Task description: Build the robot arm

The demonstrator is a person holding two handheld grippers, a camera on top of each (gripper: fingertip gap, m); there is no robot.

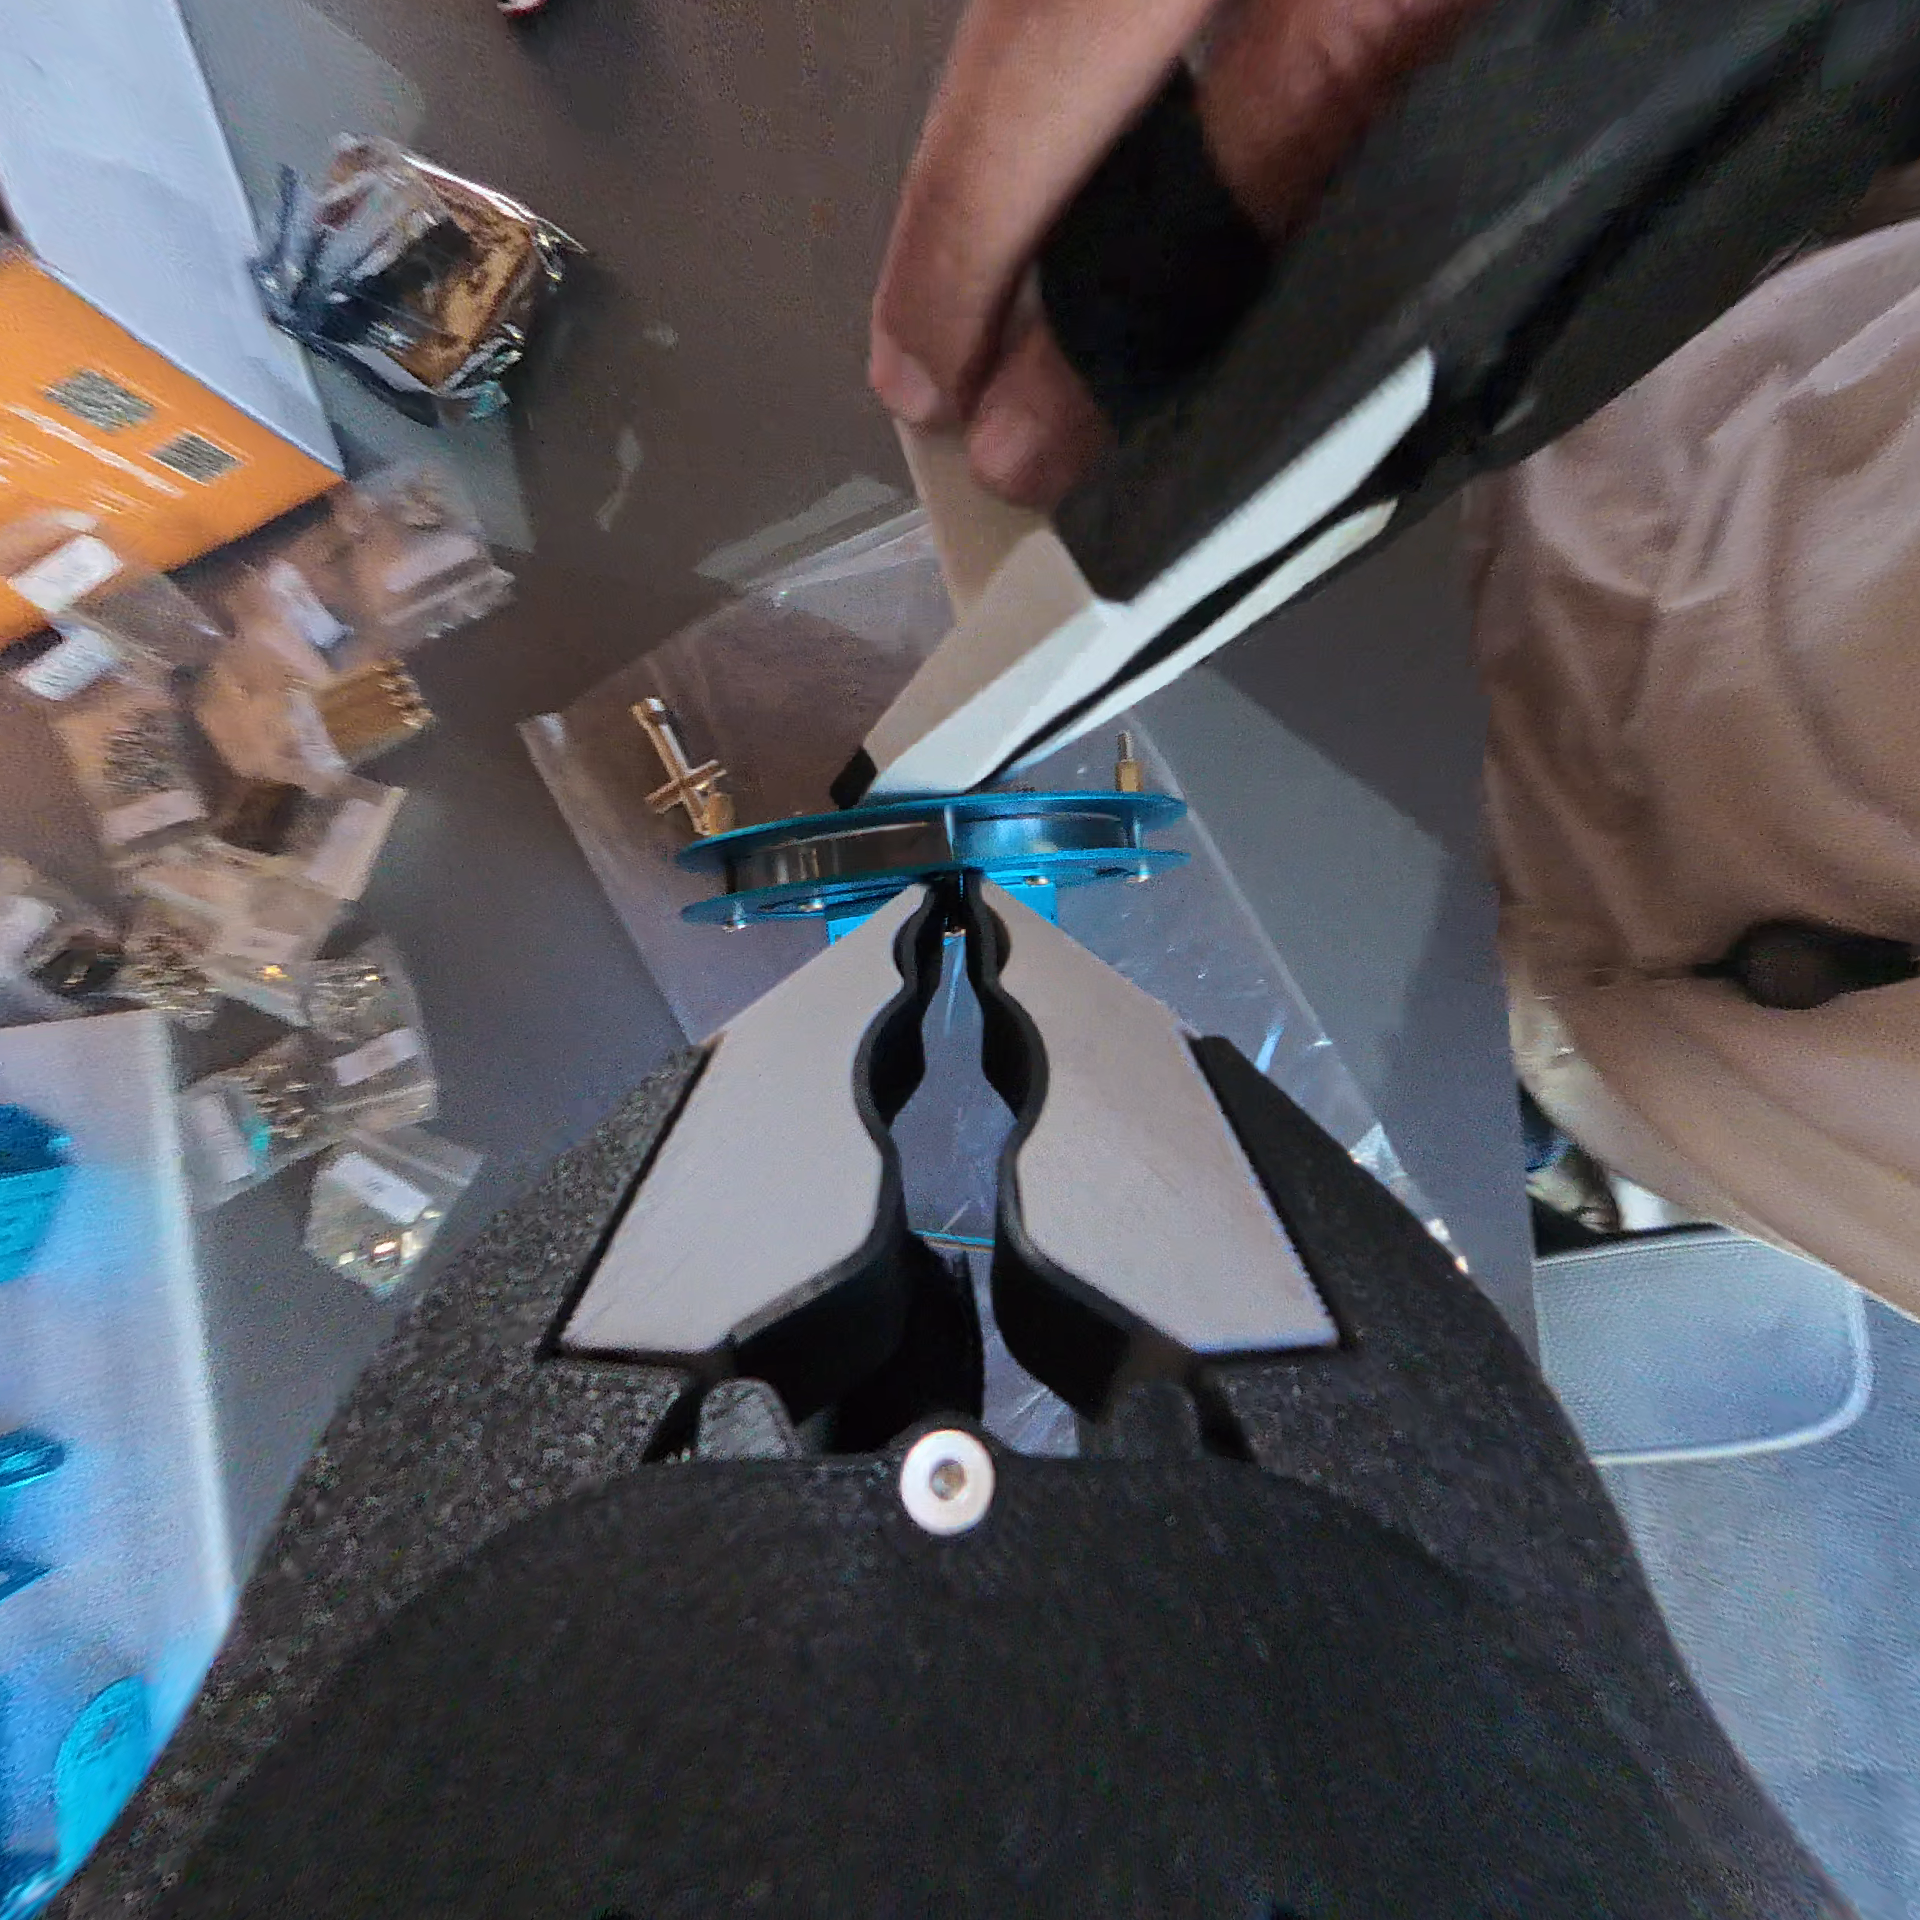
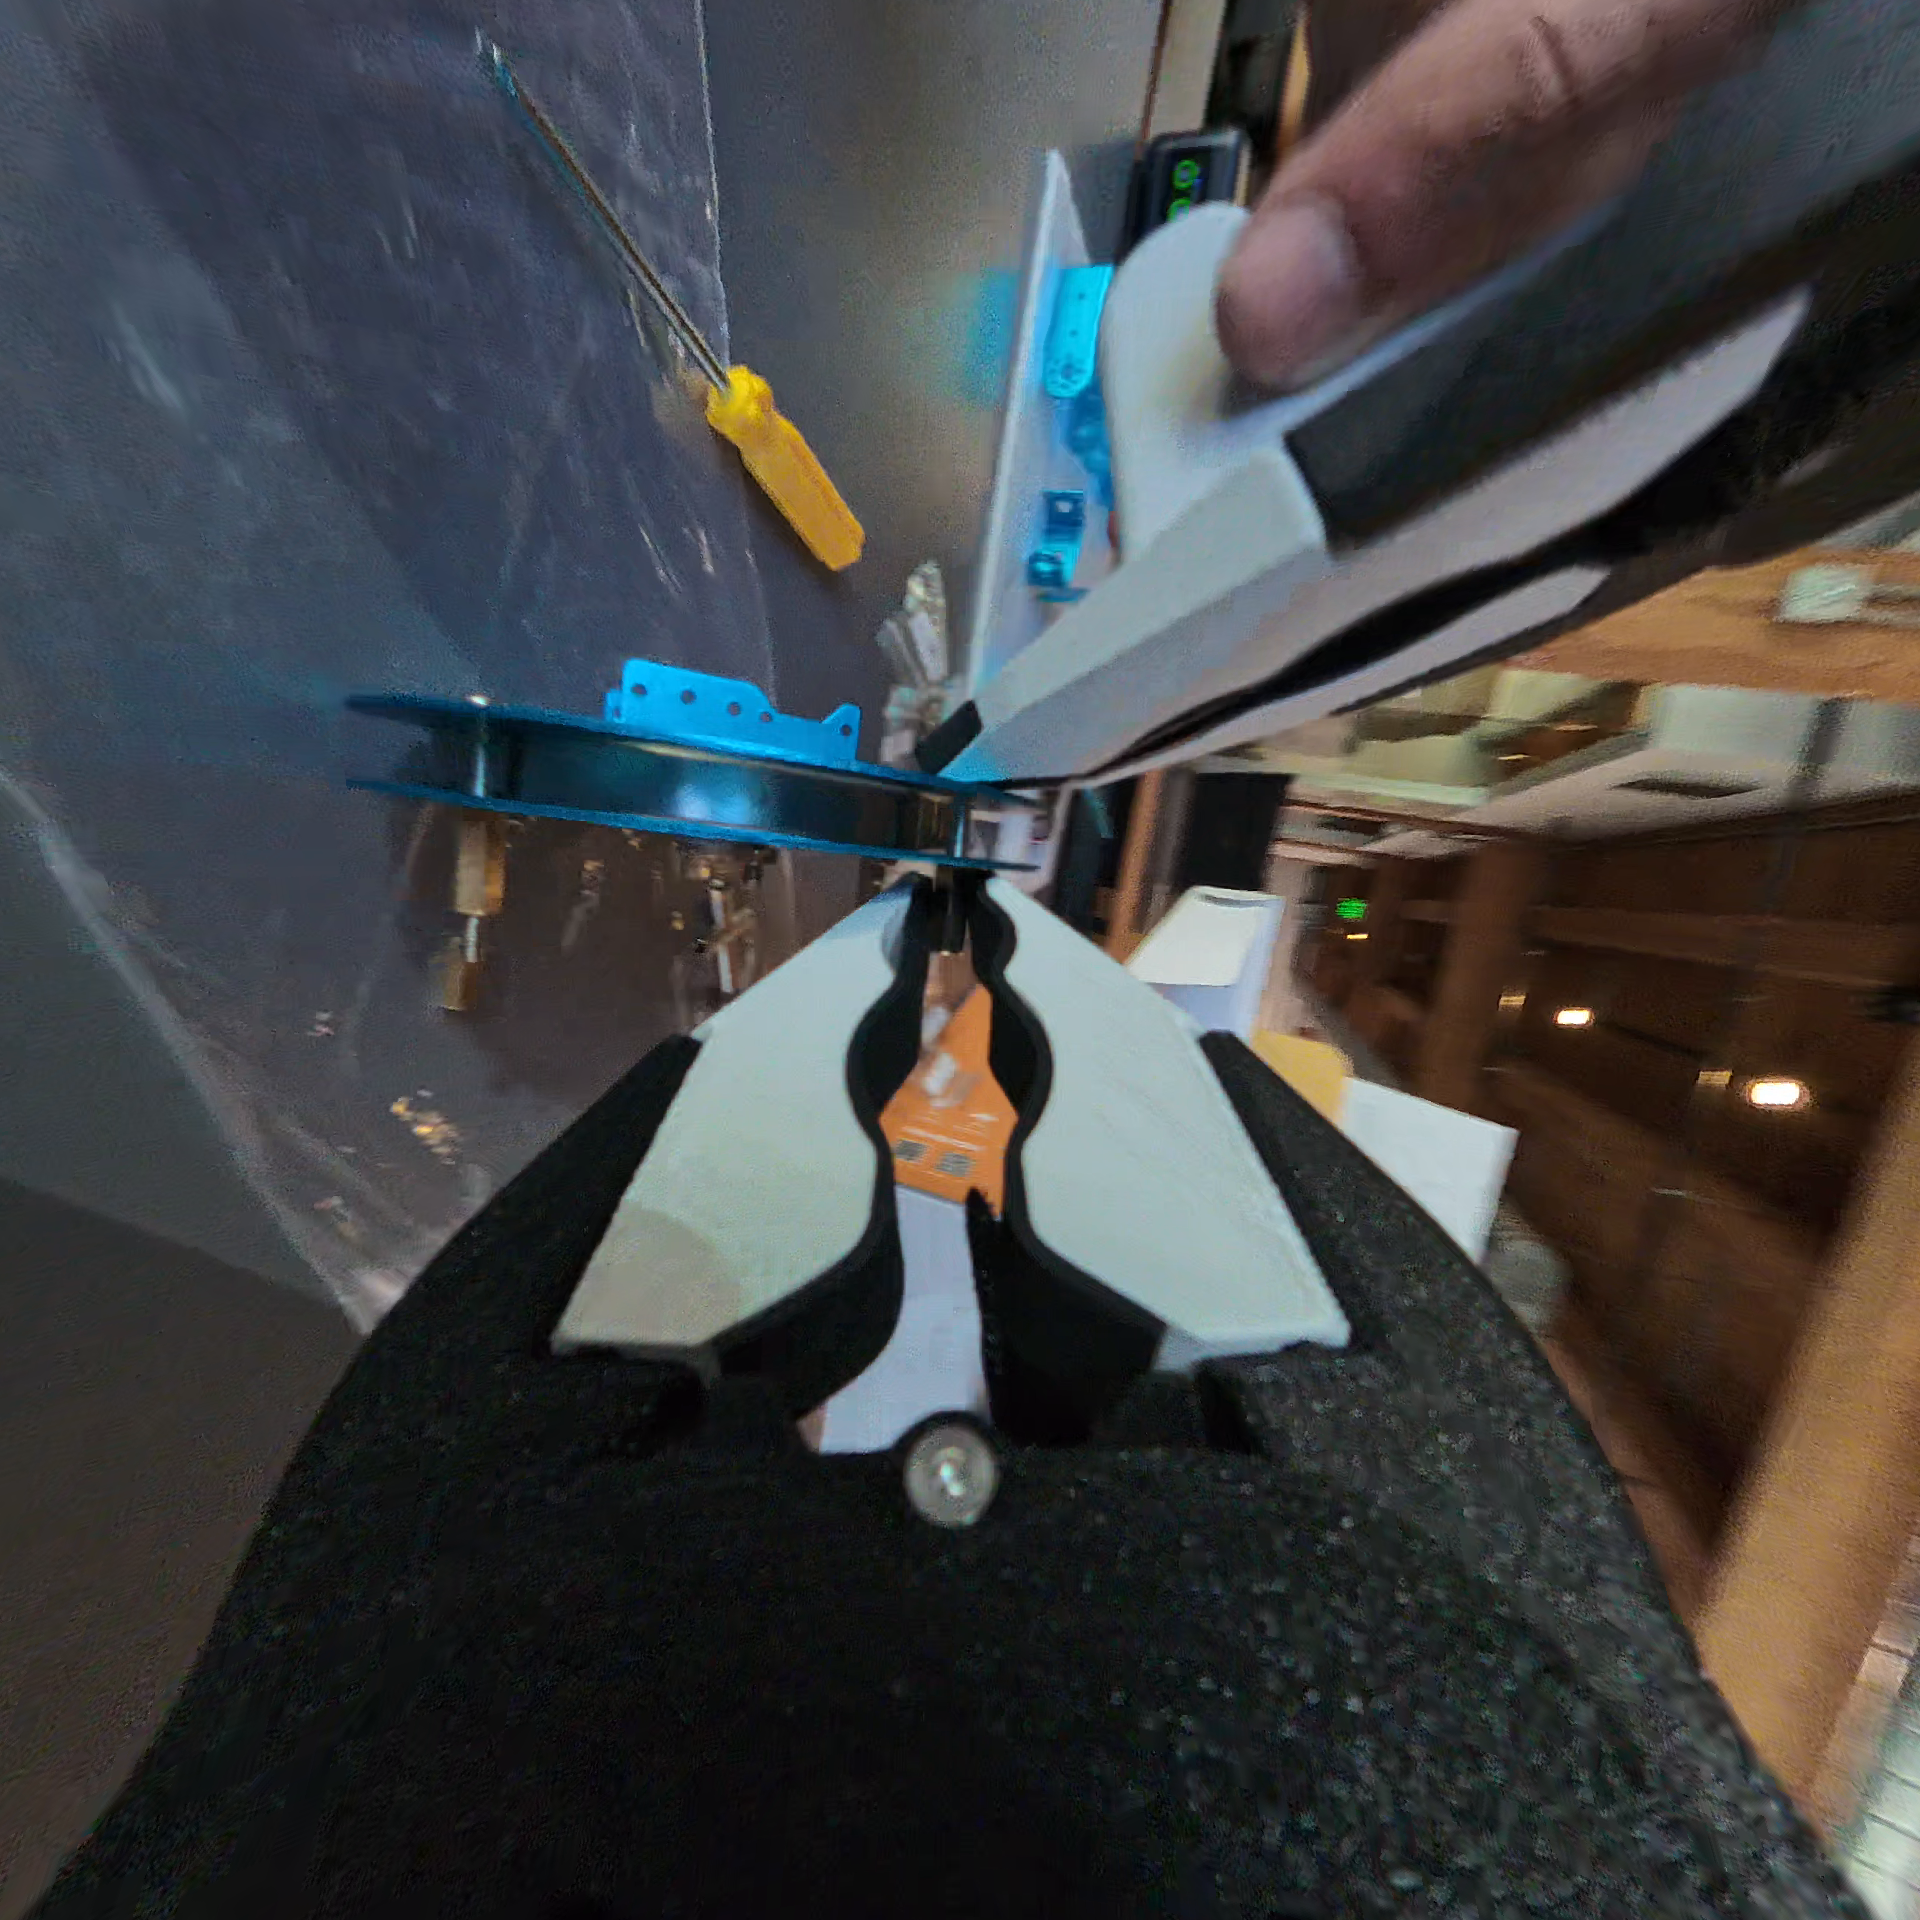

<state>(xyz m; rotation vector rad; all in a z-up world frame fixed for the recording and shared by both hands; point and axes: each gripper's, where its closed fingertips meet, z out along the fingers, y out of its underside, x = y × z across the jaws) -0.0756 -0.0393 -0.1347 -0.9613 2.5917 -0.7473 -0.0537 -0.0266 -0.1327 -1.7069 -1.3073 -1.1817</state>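
A blue disc assembly, two round blue plates with a metal ring between them, is held above the table. My left gripper is shut on a small black part at its near rim. My right gripper comes in from the upper right, held by a hand, with its tips on the disc's far side. In the right wrist view my right gripper is shut on a small black part at the rim of the disc assembly. My left gripper touches the disc's top plate there. A brass standoff hangs under the disc.
A clear plastic bag with brass parts lies under the disc. Several small hardware bags, a foil packet, an orange box and a white box are at the left. A yellow screwdriver lies on the grey table. The tips of both grippers are at nearly the same place.
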